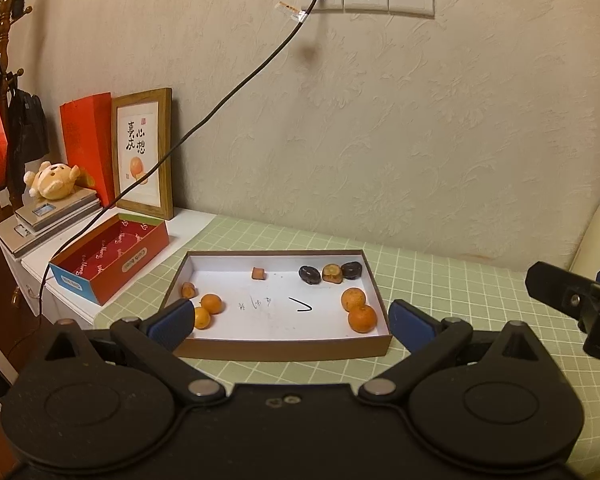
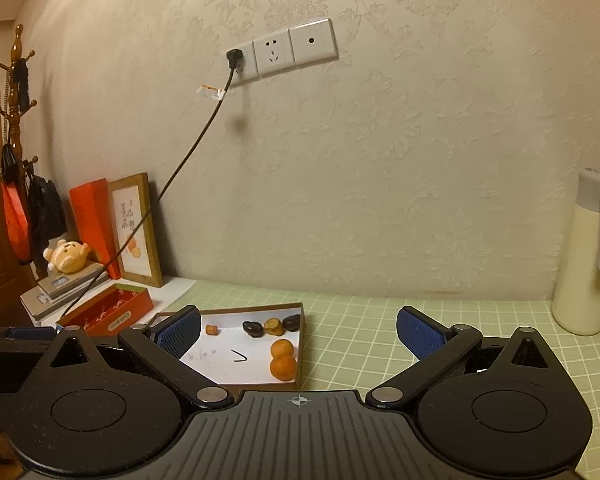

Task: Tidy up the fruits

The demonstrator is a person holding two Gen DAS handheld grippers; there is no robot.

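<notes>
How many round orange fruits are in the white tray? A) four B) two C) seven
A: the white tray holds a pair of orange fruits on the left and a pair on the right, four in all.

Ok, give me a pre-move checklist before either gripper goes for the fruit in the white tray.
1. Left gripper open and empty: ok.
2. Right gripper open and empty: ok.
3. White tray flat on the green mat: ok.
4. Orange pair at right unobstructed from above: ok, but they touch each other.
5. Orange pair at left clear: not ok, partly hidden behind the left finger.
6. Red box empty to receive fruit: ok.
</notes>
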